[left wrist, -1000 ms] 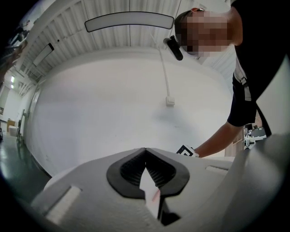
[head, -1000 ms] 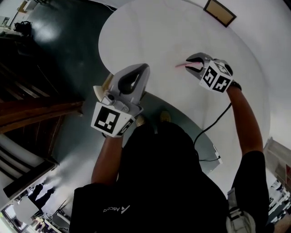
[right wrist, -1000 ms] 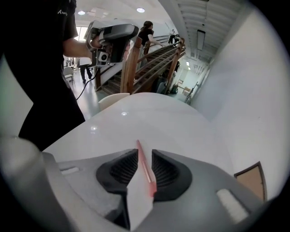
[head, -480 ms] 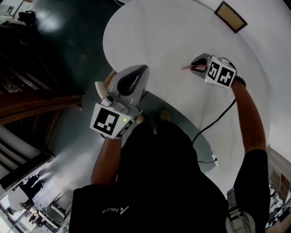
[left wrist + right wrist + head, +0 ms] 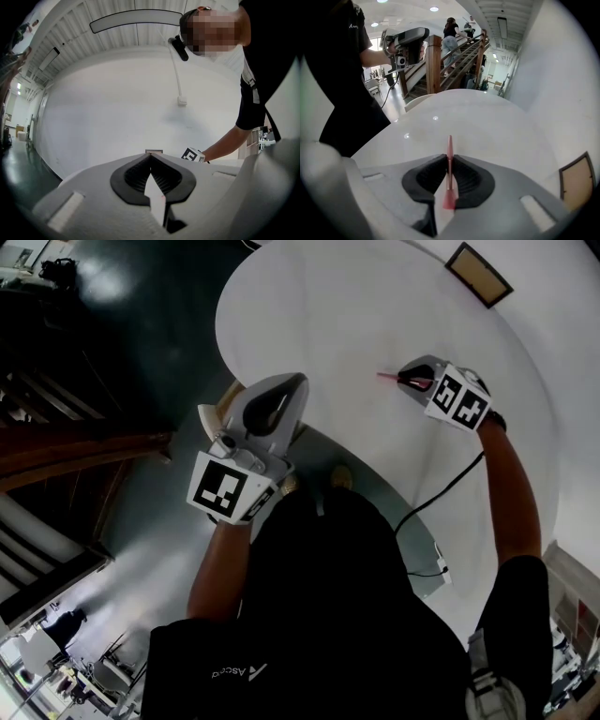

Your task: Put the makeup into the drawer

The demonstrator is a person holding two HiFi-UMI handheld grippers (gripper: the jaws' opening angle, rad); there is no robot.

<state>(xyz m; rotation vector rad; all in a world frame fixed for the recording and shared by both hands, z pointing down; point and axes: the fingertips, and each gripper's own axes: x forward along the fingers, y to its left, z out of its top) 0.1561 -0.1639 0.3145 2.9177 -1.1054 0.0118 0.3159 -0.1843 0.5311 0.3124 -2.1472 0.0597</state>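
As its jaws have just closed, the right tool [image 5: 449,158] clamps a slim pink makeup stick [image 5: 449,149] over the round white table [image 5: 375,296], ready for the drawer; the left tool [image 5: 151,156] is shut, empty.

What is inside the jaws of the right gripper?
A thin pink makeup stick. The right gripper, whose jaws have just been closing, pinches it. Its pointed tip sticks out over the white table. The black pads cover the sides of its middle part.
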